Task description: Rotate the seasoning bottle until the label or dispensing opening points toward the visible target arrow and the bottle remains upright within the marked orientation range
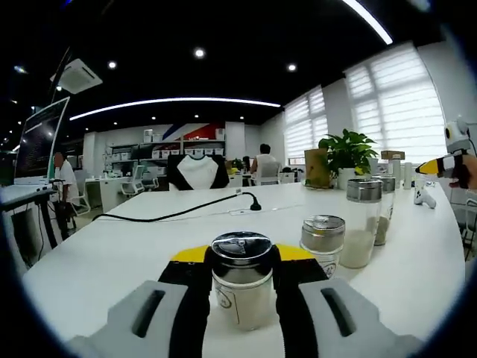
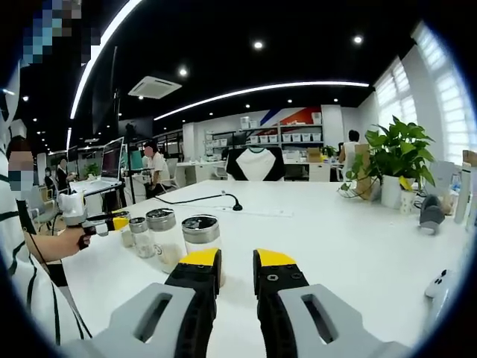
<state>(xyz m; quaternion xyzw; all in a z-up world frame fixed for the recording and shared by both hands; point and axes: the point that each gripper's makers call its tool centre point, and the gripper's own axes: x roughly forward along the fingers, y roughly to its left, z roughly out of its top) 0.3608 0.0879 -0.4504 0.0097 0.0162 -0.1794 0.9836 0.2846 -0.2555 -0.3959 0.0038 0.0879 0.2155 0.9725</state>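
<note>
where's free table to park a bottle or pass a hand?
Free: the white table between the black cable and the held jar; also the table's wide stretch between the potted plant and the right gripper. Crowded: the row of steel-lidded jars beside the left gripper.

Bright and evenly lit by ceiling strip lights (image 1: 175, 102) and blinded windows (image 1: 395, 104); soft shadows on the white table (image 1: 112, 246); strong fisheye bending at edges, mild blur toward rims
</note>
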